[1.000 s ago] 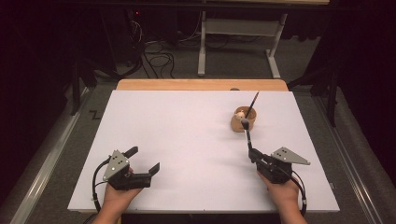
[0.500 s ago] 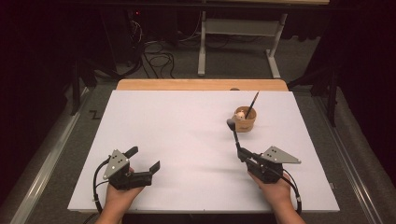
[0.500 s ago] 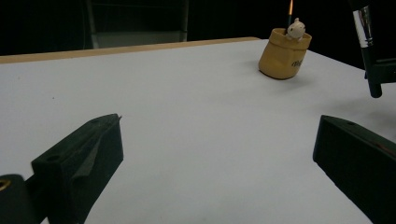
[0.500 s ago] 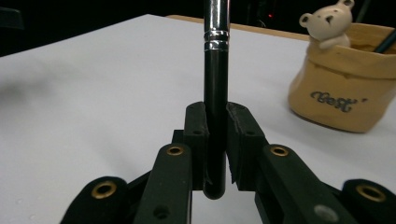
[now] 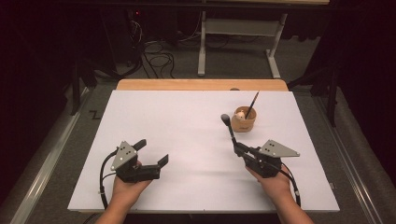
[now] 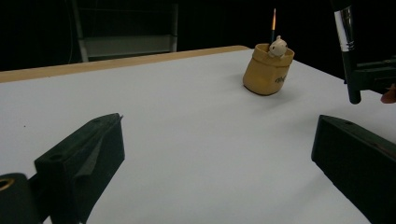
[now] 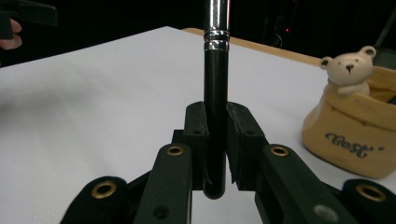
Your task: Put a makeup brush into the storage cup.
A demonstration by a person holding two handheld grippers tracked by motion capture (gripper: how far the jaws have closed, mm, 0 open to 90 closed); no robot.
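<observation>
Right hand-held gripper (image 5: 239,150) pinches my brush (image 5: 229,128) low on its handle. It could tip and knock the cup (image 5: 243,119). Left hand-held gripper (image 5: 152,153) is open.

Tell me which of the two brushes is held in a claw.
The thick black brush, clamped upright in the right claw; the thin one stands in the bear pot.

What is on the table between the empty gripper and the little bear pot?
Nothing. In the left gripper view, bare white table stretches from the left gripper to the bear pot. The right gripper's brush stands off to the side.
</observation>
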